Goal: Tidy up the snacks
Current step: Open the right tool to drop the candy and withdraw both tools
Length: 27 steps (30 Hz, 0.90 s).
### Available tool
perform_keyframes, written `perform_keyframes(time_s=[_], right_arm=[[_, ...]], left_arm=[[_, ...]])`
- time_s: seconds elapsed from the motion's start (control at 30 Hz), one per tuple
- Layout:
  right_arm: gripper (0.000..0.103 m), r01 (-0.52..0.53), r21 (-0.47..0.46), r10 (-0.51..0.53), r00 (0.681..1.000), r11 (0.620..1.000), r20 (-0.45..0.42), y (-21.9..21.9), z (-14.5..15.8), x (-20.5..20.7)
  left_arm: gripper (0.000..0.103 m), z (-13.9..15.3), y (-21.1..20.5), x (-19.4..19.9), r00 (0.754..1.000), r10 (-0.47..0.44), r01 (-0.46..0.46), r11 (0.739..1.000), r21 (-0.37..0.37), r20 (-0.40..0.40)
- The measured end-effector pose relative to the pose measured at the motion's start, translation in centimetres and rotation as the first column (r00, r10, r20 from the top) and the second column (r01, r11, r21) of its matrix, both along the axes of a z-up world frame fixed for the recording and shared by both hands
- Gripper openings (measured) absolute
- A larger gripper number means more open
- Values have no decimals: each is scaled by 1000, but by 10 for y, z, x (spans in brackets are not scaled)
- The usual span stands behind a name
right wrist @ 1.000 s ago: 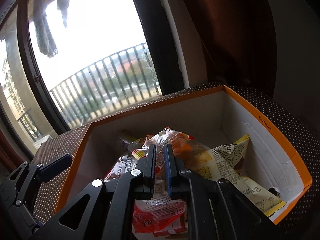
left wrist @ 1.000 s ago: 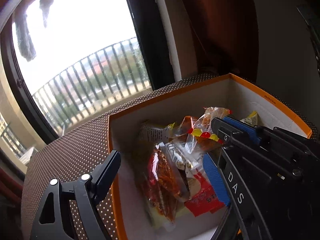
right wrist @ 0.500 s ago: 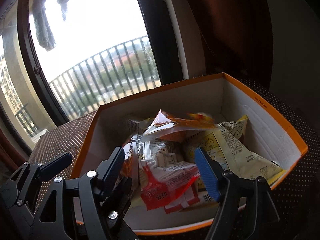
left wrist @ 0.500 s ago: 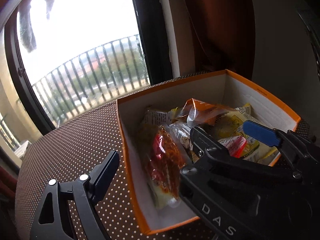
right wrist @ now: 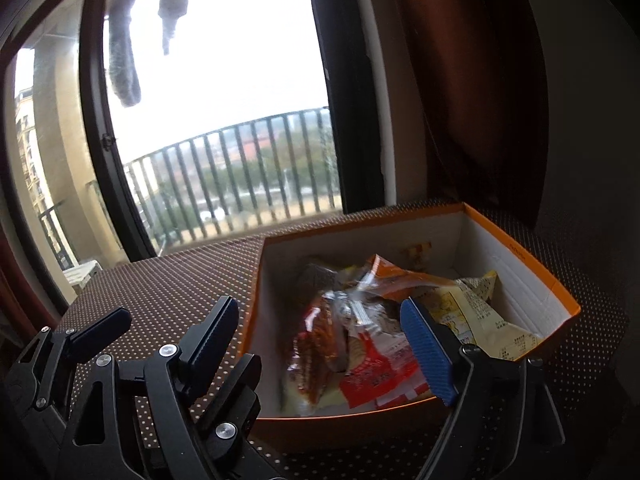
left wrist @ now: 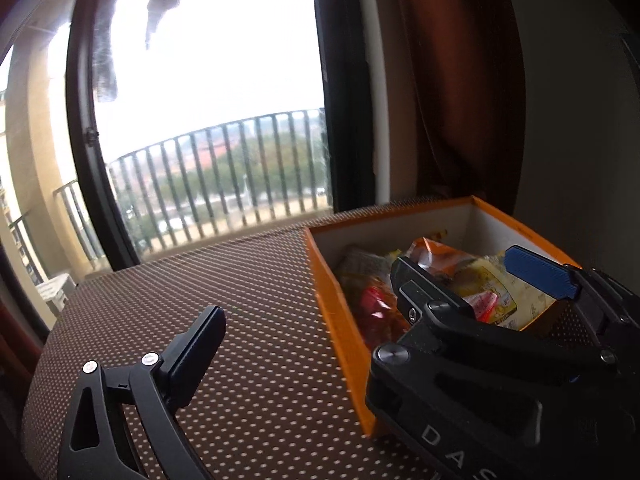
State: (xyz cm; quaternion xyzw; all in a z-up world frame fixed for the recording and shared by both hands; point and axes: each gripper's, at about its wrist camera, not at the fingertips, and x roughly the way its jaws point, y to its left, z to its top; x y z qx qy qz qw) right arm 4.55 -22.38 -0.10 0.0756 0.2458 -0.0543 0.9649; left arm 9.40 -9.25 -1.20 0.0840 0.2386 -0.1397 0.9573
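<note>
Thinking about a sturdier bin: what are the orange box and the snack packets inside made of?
The orange box looks like matte paperboard: thin, crisp folded walls, white inside, though that is a guess. The snack packets look like glossy plastic film: crinkled, with bright glare, partly see-through.

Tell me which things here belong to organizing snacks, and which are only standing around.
Belong to the job:
- orange box
- snack packets inside it
- right tool, open
- left tool, open

Only around:
- dotted tablecloth
- window
- balcony railing
- curtain

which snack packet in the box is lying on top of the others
The orange packet: it lies across the top of the pile toward the back of the box, over the yellow packet and red packet.
</note>
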Motion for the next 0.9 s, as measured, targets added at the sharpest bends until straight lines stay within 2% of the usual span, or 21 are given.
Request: perform_keyframes(time_s=[0.33,0.7,0.9], right_arm=[[93,-111,-52,117,987,992,110,59,23,-23],[100,-165,-45,170,969,985,180,86,30,-49],[100,-173,-50,179,969,984,173,94,28,-55]], left_arm=[[102,17,62,-36,988,121,-114,991,-73,99],[102,24,117,-71,951,271,-256,960,-117,147],[102,23,133,-82,943,302,-281,948,-150,137]])
